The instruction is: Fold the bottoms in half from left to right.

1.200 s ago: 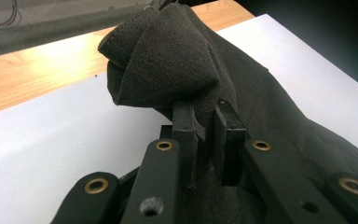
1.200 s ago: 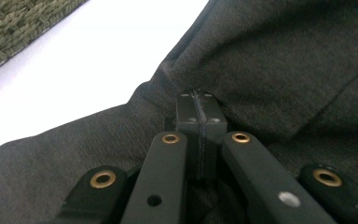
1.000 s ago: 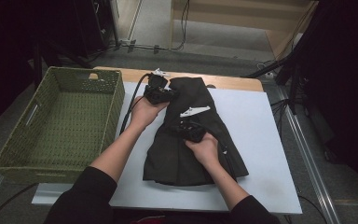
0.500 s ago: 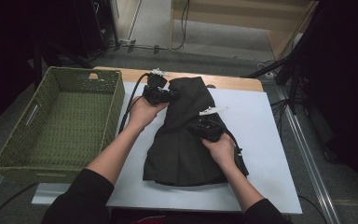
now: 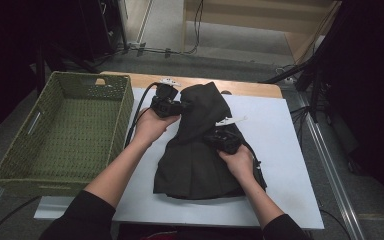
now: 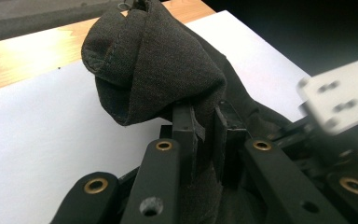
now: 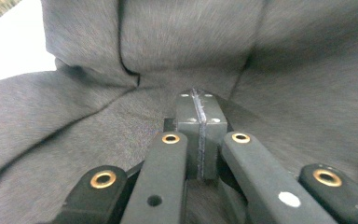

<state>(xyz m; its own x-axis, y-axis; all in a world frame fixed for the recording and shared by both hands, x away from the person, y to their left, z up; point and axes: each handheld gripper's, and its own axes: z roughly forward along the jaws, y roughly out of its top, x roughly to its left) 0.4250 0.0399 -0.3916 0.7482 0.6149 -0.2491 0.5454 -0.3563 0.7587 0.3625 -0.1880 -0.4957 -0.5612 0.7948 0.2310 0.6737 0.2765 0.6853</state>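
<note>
A dark garment (image 5: pixel 202 150) lies crumpled on the white surface (image 5: pixel 285 165), reaching toward its far edge. The left claw (image 6: pixel 200 126) pinches a raised fold of the cloth at the garment's far end. The right claw (image 7: pixel 199 112) rests on the garment's middle, pressed together. A green basket (image 5: pixel 60 135) stands beside the surface's left edge.

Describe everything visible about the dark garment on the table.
The dark garment is a near-black woven cloth with stitched hems, lying partly folded on the white board over the wooden table. Its wider end spreads flat toward the person; its far end is bunched and lifted. The left gripper pinches a fold of that raised end, and the right gripper, jaws together, rests against the middle of the cloth.
</note>
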